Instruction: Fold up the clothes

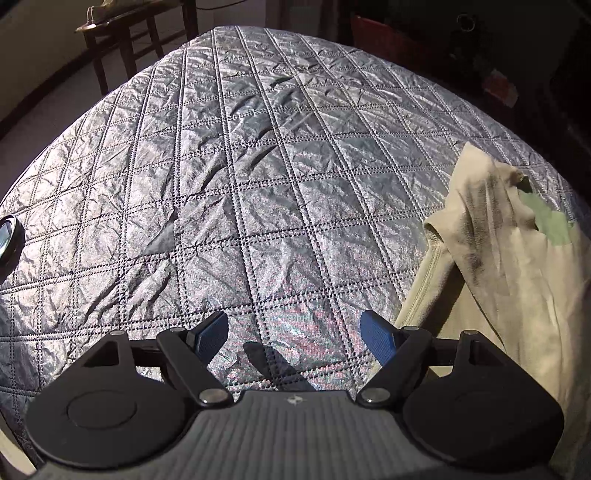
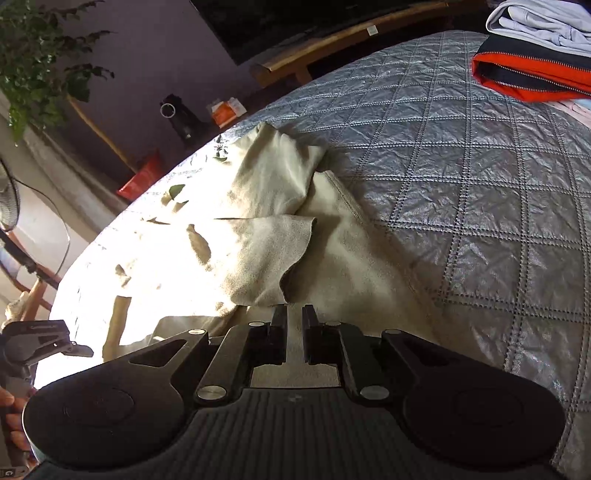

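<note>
While my left tongs (image 1: 293, 332) are hanging spread over the quilt (image 1: 258, 166), my right tongs (image 2: 294, 317) are pinching the shirt (image 2: 258, 221) lying there, folded clothes (image 2: 535, 48) stacked beyond.

Beige garment (image 1: 517, 277) runs off right edge in left wrist view; in right wrist view its near part hidden under right gripper (image 2: 294, 314), sunlit part blown out, detail lost; folded stack (image 2: 543, 22) cut by top right corner; round object (image 1: 7, 236) cut at left edge, unidentifiable
</note>
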Demonstrator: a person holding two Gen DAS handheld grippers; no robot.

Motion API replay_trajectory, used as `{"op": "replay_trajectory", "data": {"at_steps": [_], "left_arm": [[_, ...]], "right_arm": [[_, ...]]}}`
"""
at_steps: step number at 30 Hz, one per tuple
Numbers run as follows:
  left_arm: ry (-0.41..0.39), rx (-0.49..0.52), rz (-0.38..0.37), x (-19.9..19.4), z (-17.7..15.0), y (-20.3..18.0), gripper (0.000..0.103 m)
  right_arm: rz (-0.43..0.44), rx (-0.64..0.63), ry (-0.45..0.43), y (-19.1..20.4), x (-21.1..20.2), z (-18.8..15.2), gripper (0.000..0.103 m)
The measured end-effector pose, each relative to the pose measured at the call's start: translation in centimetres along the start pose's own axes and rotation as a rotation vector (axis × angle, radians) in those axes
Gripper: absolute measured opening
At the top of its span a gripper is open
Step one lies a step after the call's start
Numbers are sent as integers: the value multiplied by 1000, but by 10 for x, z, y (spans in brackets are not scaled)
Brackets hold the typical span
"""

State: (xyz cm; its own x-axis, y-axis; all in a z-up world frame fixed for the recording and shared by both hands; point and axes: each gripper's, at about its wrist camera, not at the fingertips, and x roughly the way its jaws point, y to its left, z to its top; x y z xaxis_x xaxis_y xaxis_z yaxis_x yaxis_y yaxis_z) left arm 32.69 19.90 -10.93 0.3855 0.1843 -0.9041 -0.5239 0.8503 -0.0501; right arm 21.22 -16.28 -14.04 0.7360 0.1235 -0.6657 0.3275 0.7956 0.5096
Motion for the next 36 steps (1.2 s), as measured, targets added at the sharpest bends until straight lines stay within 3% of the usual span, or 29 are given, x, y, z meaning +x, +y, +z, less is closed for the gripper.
{"op": "replay_trajectory", "data": {"at_steps": [1,2,7,9,12,13,14,21,32,36], "left_arm": [[0,5,3,1,-1,-2,76],[0,10,5,2,-2,-4,76],[7,29,12,4,-4,-13,75],[6,36,11,3,-5,-16,75],[4,49,6,2,-7,-20,75],[5,53,7,3,-7,-22,76],[7,58,7,5,-7,-24,76],[32,84,29,15,-9,-28,76],[37,97,29,16,-11,-29,80],[41,96,25,16,-11,-28,79]], "right_arm": [[15,19,10,-2,4,8,45],[30,33,33,-4,10,16,61],[37,-13,62,-6,34,45,60],[34,-110,84,4,42,46,60],[-9,-298,85,22,50,37,48],[-18,-327,84,25,52,36,35],[-24,-331,82,25,52,35,2],[33,-231,29,25,13,44,1],[10,88,148,-7,-20,15,2],[-26,58,191,-16,-15,7,2]]}}
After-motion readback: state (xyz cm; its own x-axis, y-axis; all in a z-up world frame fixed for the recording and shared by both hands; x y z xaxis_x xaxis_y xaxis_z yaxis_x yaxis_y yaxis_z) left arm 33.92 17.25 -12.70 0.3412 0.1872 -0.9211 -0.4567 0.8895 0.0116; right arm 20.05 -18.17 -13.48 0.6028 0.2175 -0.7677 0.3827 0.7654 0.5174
